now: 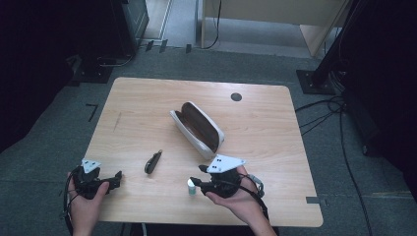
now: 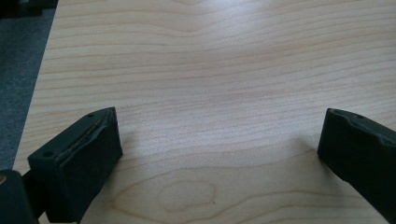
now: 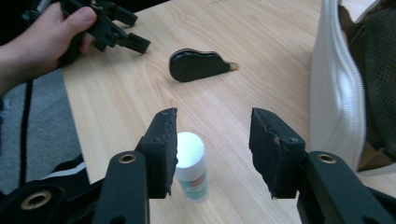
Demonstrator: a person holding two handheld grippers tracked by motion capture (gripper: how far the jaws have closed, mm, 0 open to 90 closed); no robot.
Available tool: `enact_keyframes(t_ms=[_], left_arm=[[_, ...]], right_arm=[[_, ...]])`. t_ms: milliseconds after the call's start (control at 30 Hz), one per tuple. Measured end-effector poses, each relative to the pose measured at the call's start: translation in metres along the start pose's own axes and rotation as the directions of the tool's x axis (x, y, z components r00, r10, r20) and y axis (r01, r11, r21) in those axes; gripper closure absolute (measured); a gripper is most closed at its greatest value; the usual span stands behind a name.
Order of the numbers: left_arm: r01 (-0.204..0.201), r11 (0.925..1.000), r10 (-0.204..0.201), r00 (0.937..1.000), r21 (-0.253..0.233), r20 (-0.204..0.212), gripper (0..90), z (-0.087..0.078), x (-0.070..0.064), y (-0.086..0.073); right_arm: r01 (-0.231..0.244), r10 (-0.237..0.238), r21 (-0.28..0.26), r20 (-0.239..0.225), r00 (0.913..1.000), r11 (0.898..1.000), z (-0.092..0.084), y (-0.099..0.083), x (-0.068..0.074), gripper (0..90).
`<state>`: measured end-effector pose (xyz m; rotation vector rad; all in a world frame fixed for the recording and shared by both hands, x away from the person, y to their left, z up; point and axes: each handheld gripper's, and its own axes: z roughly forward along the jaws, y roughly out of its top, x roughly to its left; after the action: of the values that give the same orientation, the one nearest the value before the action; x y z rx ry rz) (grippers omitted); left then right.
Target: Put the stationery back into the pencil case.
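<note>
Near the table's front edge a bottle (image 3: 190,164) is straddled, not gripped, by the part-open right tongs (image 3: 212,149); left tongs (image 2: 219,149) held wide, empty; case (image 1: 197,126) unfilled.

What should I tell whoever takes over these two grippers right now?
Left gripper: open, nothing between its fingers, resting over the near left corner of the table.
Right gripper: open around the small white bottle; the bottle stands upright against one of the fingers, not gripped.
Open white case lies mid-table, nothing visible inside. Small dark object lies between the grippers.
Done: nothing visibly packed yet.
Left, probably: grip the bottle, put it and the dark object in the case.
</note>
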<state>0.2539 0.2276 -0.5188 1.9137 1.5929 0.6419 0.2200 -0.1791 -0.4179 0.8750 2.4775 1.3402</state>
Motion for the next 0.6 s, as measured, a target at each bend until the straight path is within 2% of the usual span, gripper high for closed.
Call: enact_keyframes(t_ms=[167, 300, 467, 600], left_arm=[[0.0, 1.0, 0.0, 1.0, 0.0, 0.0, 0.0, 0.0, 0.0, 0.0], [0.0, 1.0, 0.0, 1.0, 0.0, 0.0, 0.0, 0.0, 0.0, 0.0], [0.0, 1.0, 0.0, 1.0, 0.0, 0.0, 0.0, 0.0, 0.0, 0.0], [0.0, 1.0, 0.0, 1.0, 0.0, 0.0, 0.0, 0.0, 0.0, 0.0]], right_arm=[[-0.027, 0.026, -0.017, -0.032, 0.9991, 0.999, 0.0, -0.004, 0.001, 40.9], [-0.008, 0.008, 0.0, -0.042, 0.9991, 1.0, 0.005, -0.008, 0.006, 35.5], [0.017, -0.017, 0.035, 0.006, 0.9998, 0.999, 0.014, -0.014, 0.009, 35.5], [0.021, -0.022, 0.052, 0.011, 0.9997, 0.998, 0.02, -0.018, 0.009, 39.7]])
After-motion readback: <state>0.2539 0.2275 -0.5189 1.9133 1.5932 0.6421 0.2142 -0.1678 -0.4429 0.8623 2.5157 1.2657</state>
